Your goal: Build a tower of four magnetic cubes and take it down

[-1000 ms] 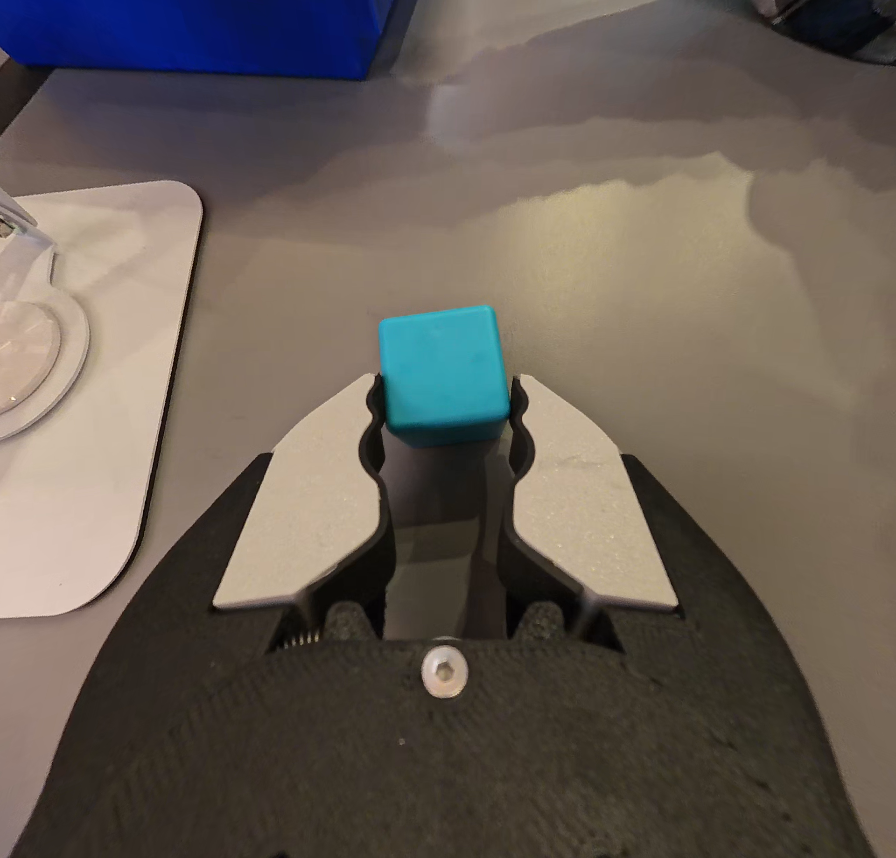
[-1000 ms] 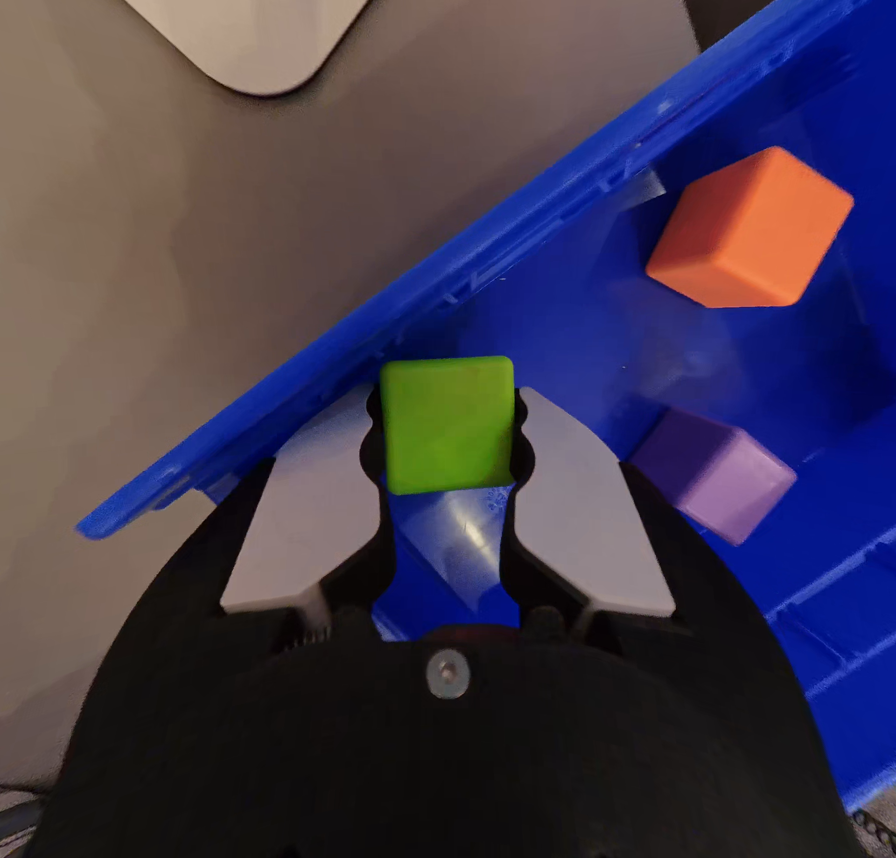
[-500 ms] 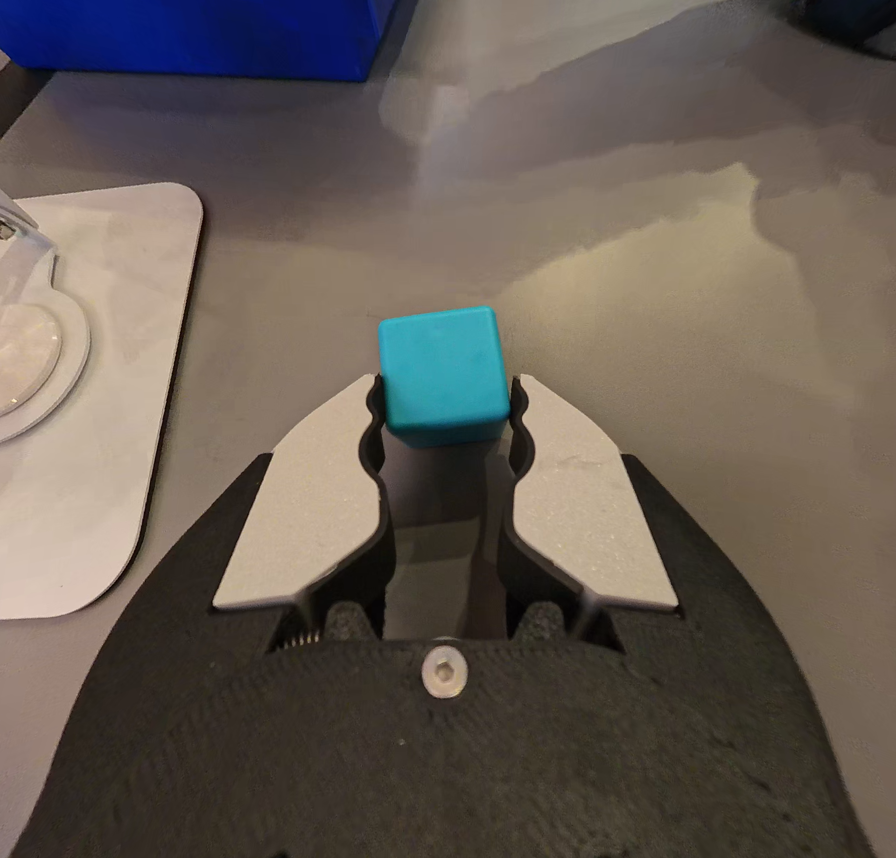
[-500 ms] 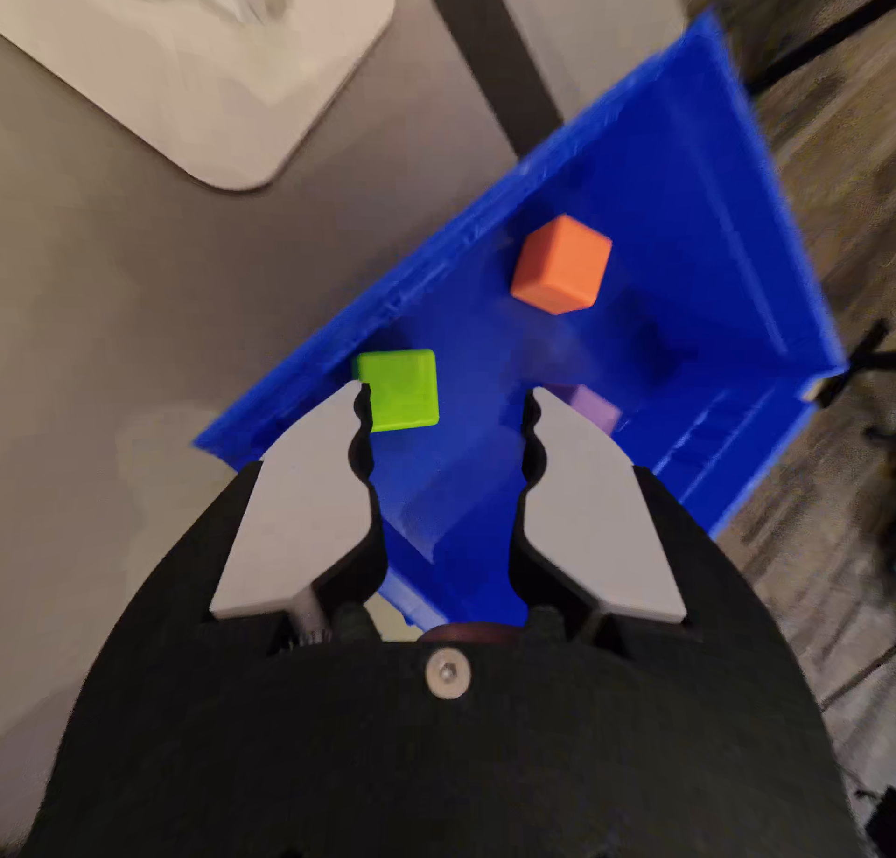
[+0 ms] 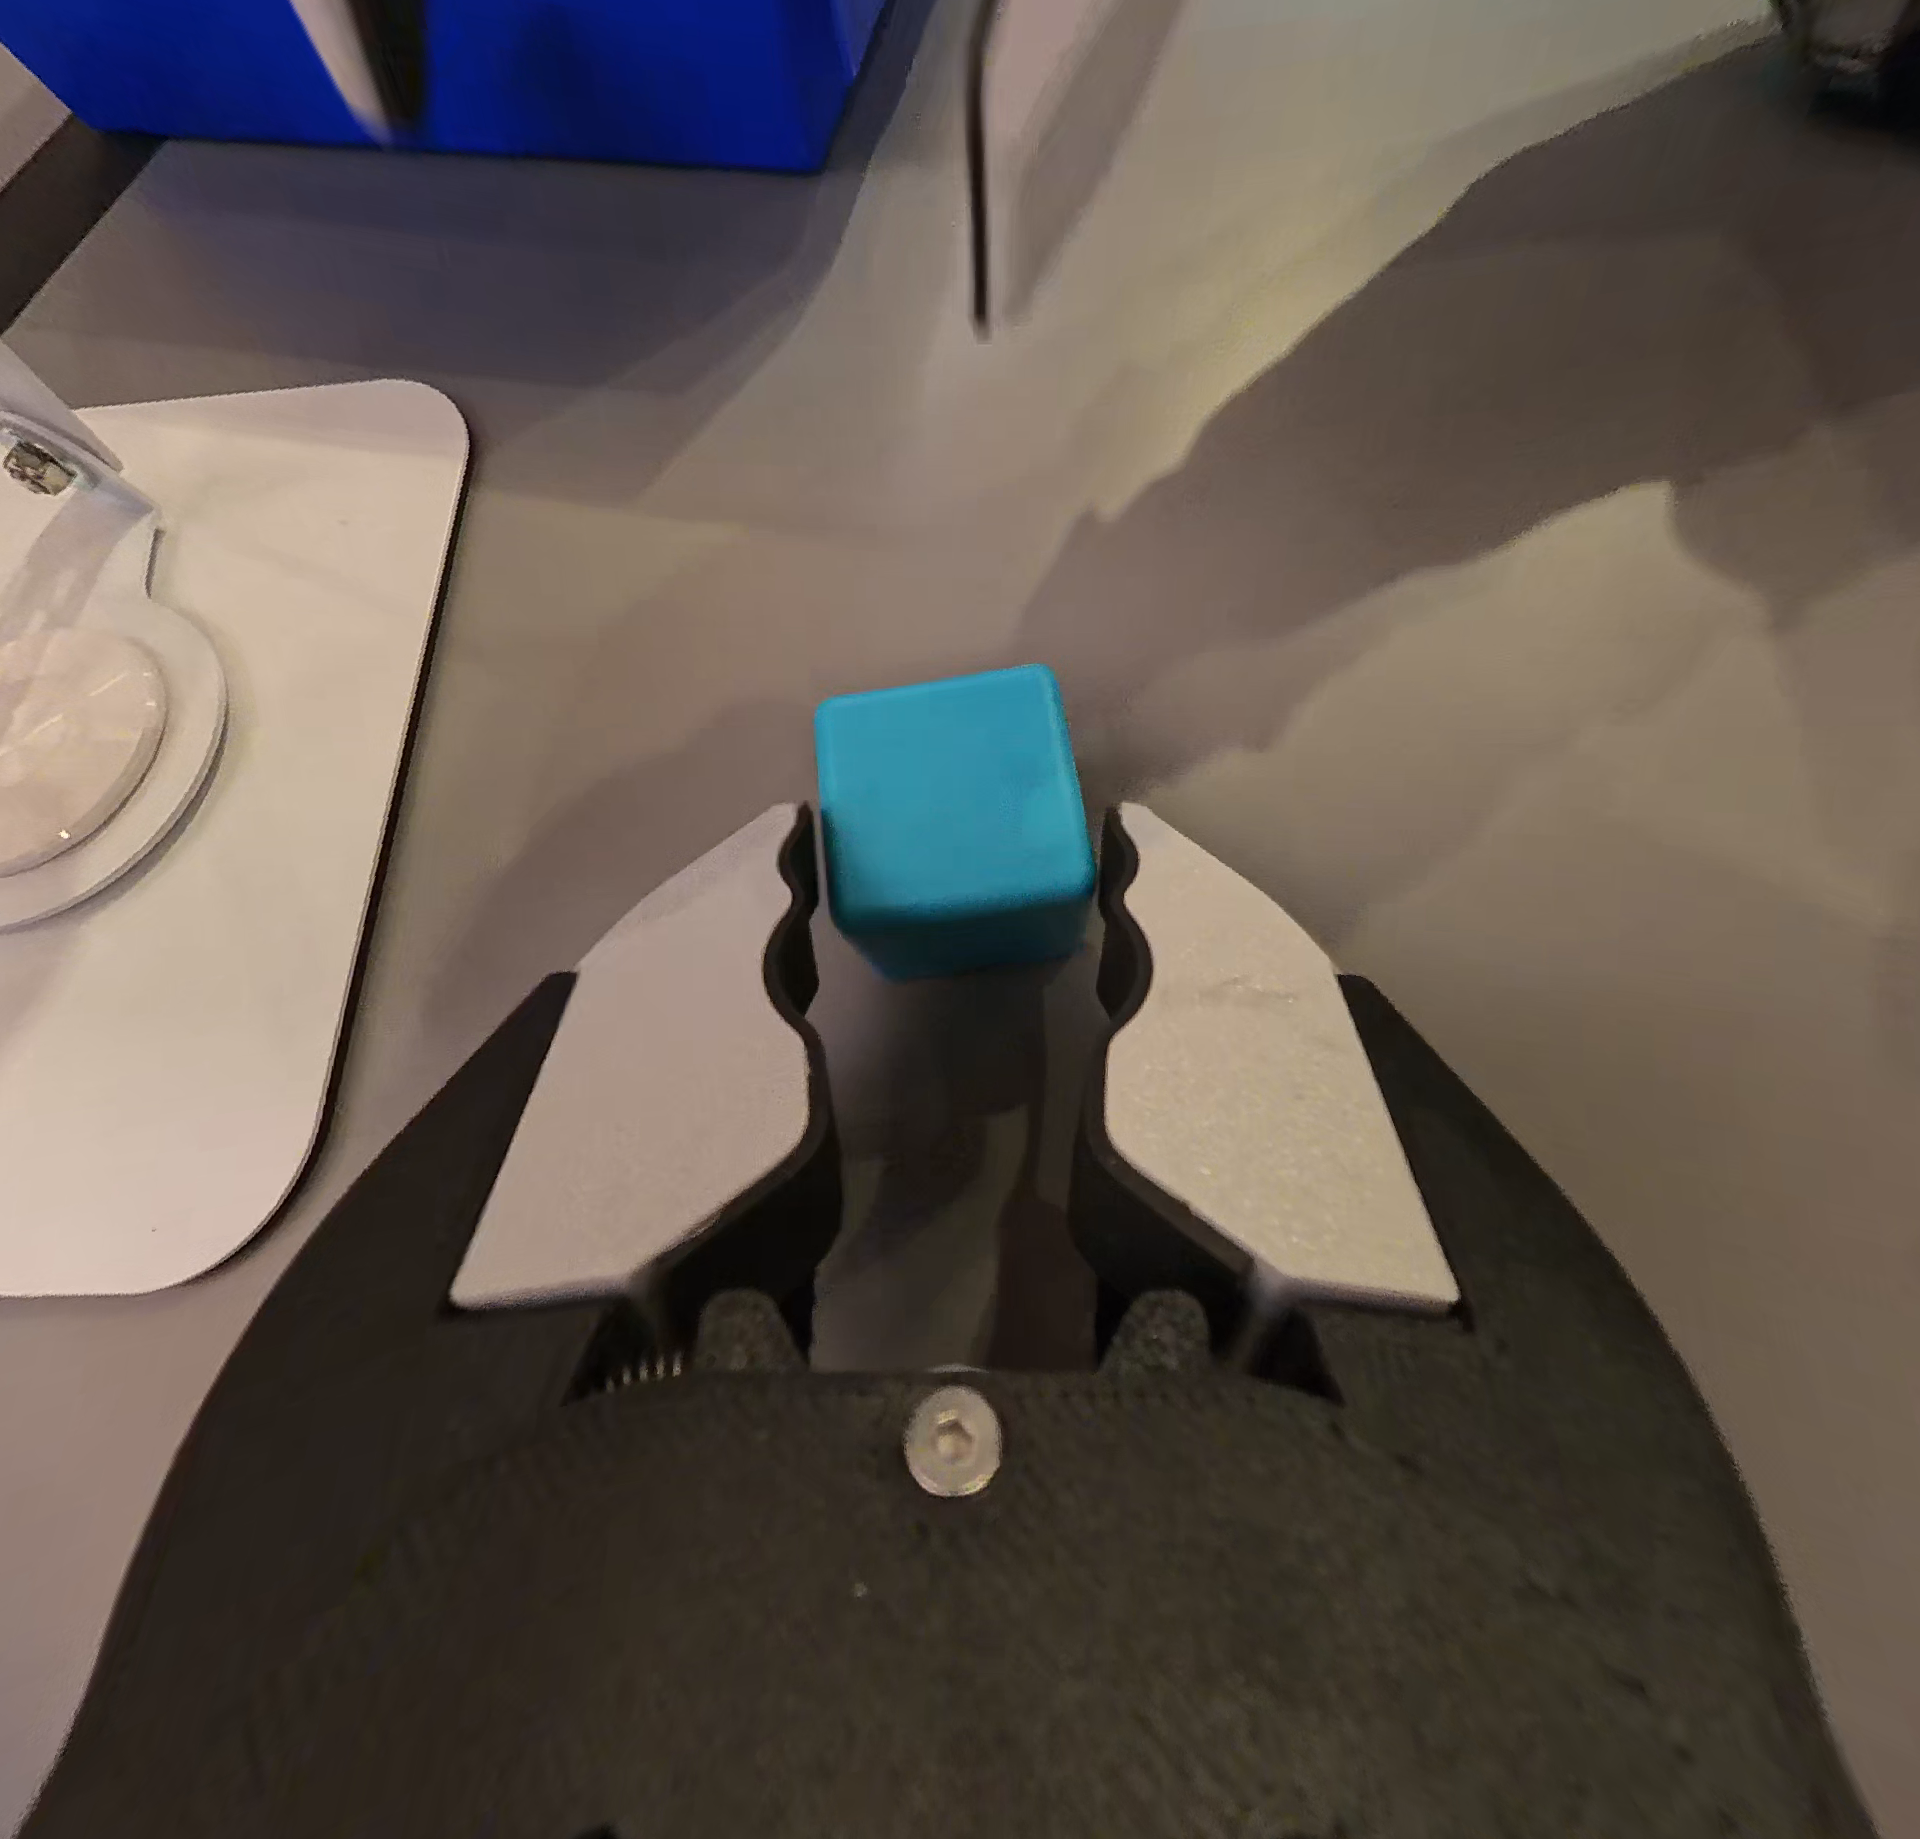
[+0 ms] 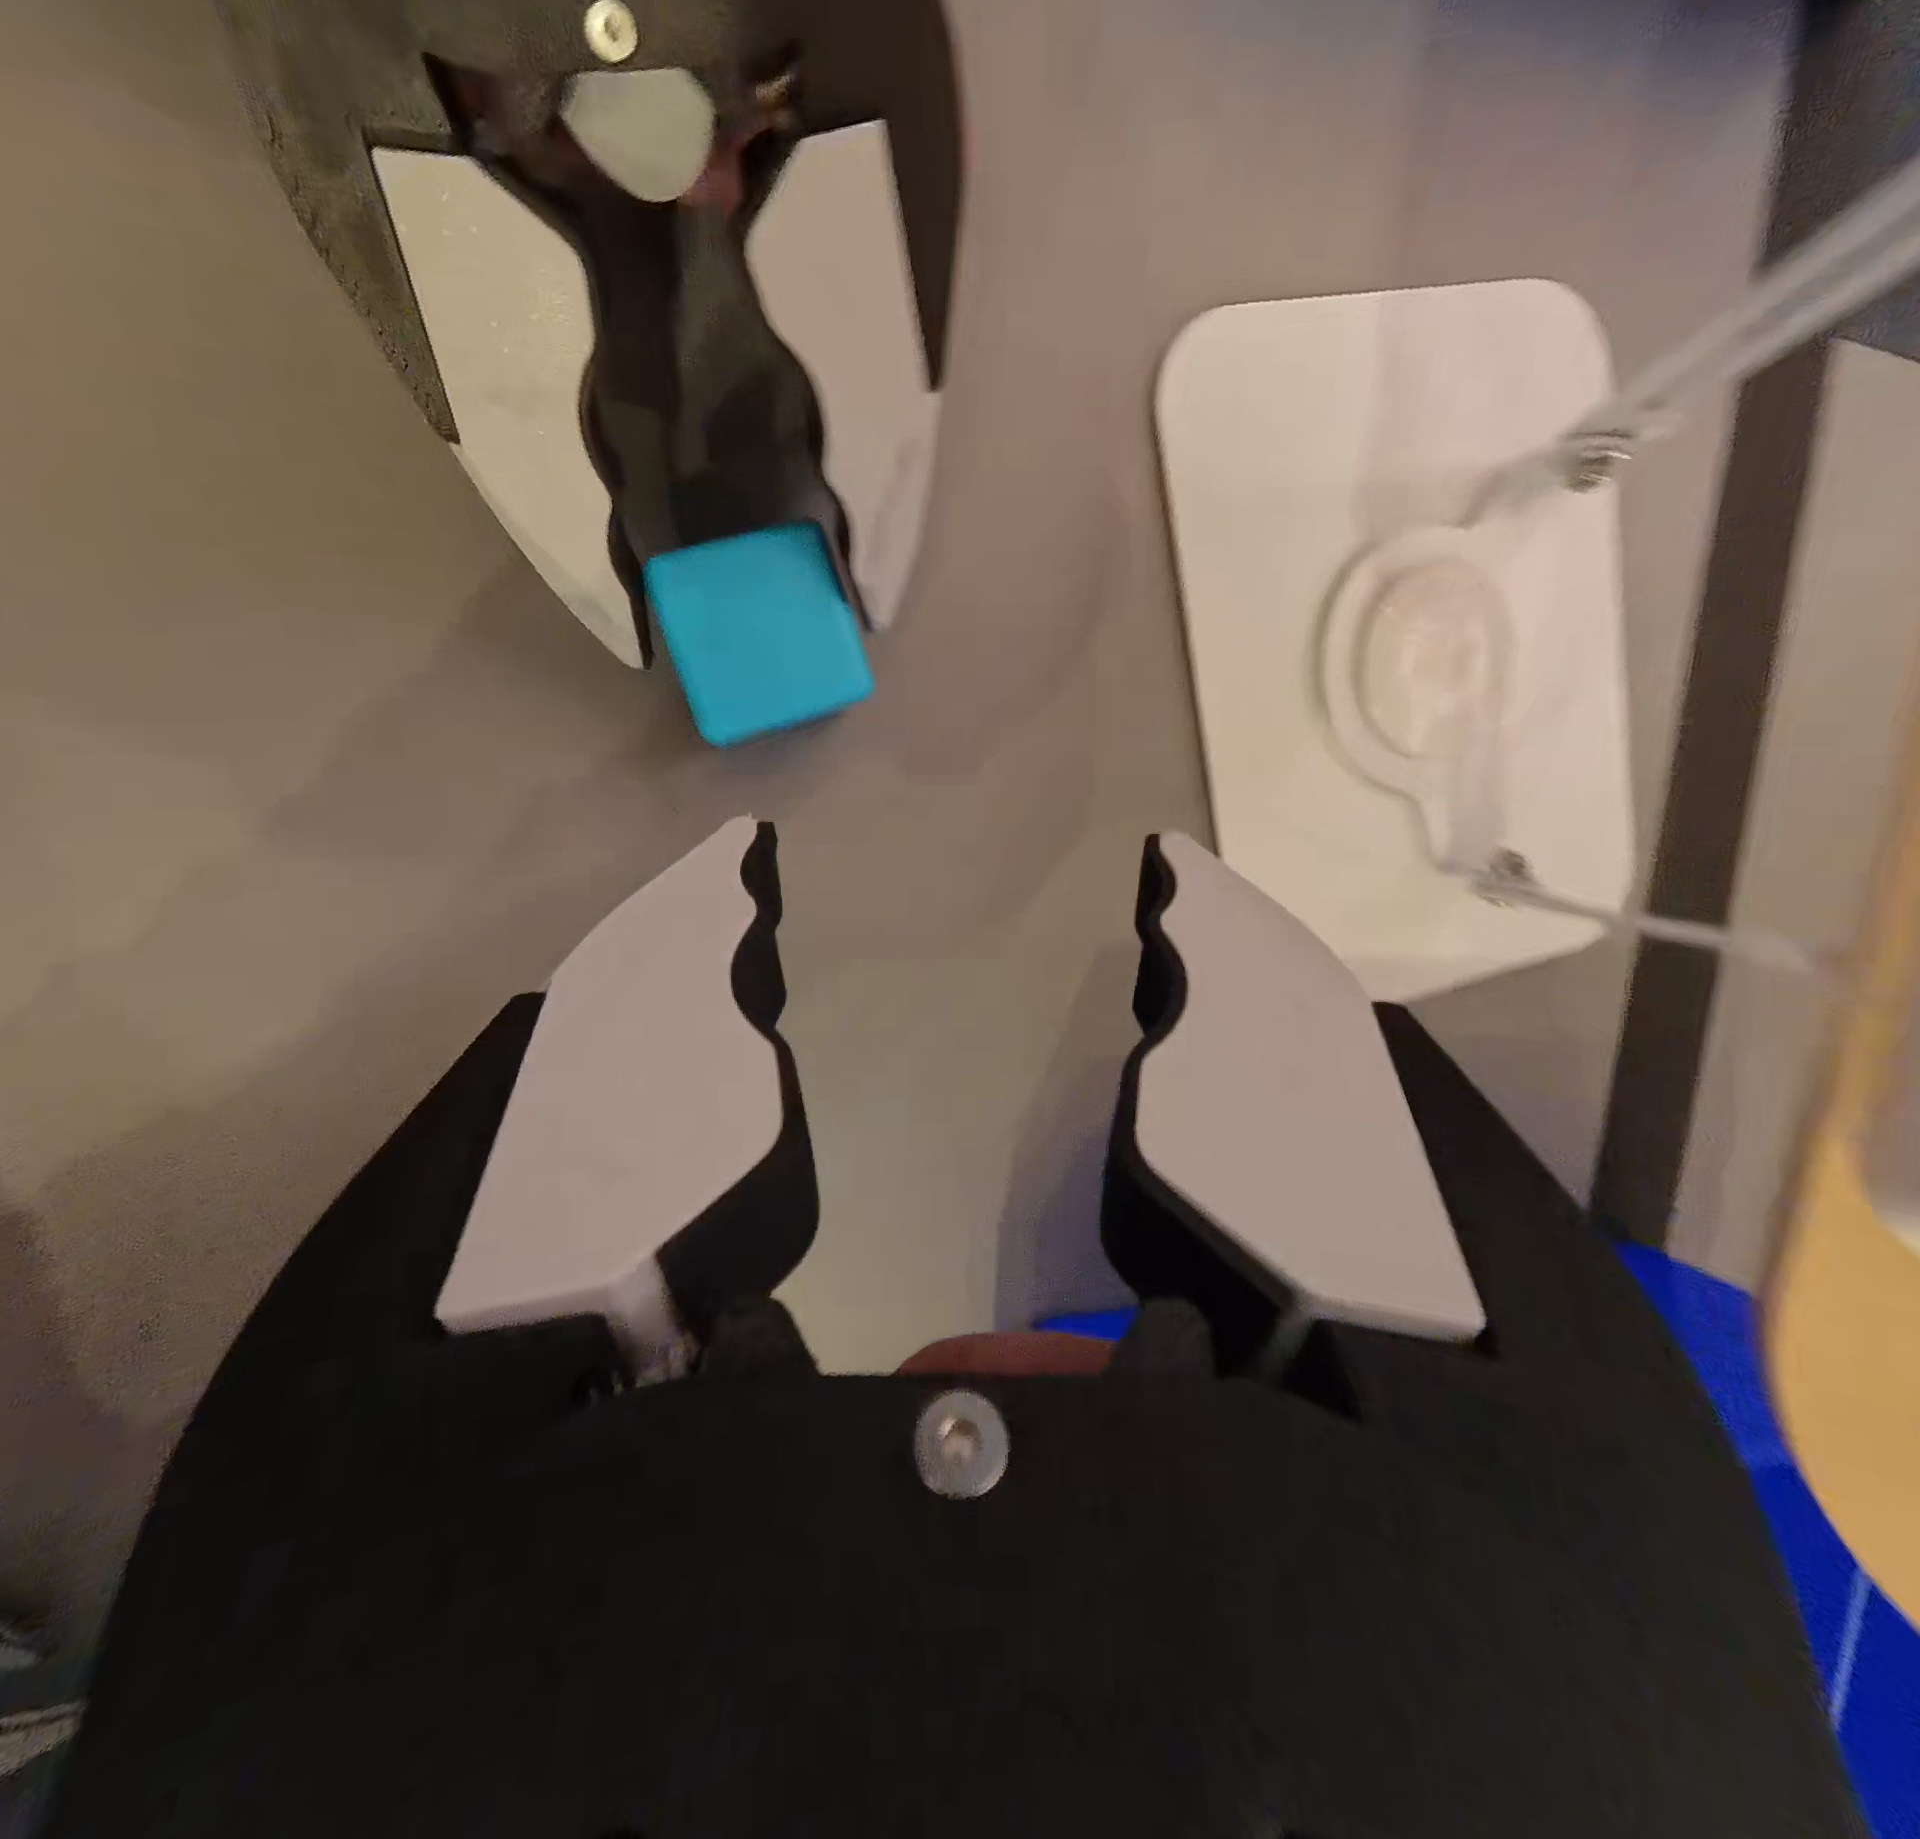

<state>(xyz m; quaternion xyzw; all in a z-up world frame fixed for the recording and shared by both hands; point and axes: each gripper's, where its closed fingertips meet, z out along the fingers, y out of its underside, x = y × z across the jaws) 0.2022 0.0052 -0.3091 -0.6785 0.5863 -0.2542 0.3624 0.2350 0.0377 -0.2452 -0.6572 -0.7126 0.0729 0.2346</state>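
My left gripper (image 5: pixel 956 815) is shut on a teal cube (image 5: pixel 951 823) and holds it low over the grey table (image 5: pixel 1455 854). The right wrist view shows that gripper (image 6: pixel 753 636) from the far side, with the teal cube (image 6: pixel 753 636) between its tips. My right gripper (image 6: pixel 954 839) is open and empty, above the table, a short way from the teal cube and pointing at it. Its blurred fingers (image 5: pixel 1003 127) show at the top of the left wrist view. No other cubes are in view.
A blue bin (image 5: pixel 623 44) stands at the far left edge of the table; a part of it shows at the lower right (image 6: pixel 1766 1457). A white pad (image 5: pixel 260 854) with a clear plastic stand (image 6: pixel 1434 646) lies beside the cube. Tip to tip, the grippers are about 9 cm apart.
My right gripper let go of a green cube in the blue bin, opened, left the bin and swung over the table to face the left gripper. The left gripper and teal cube stayed put.
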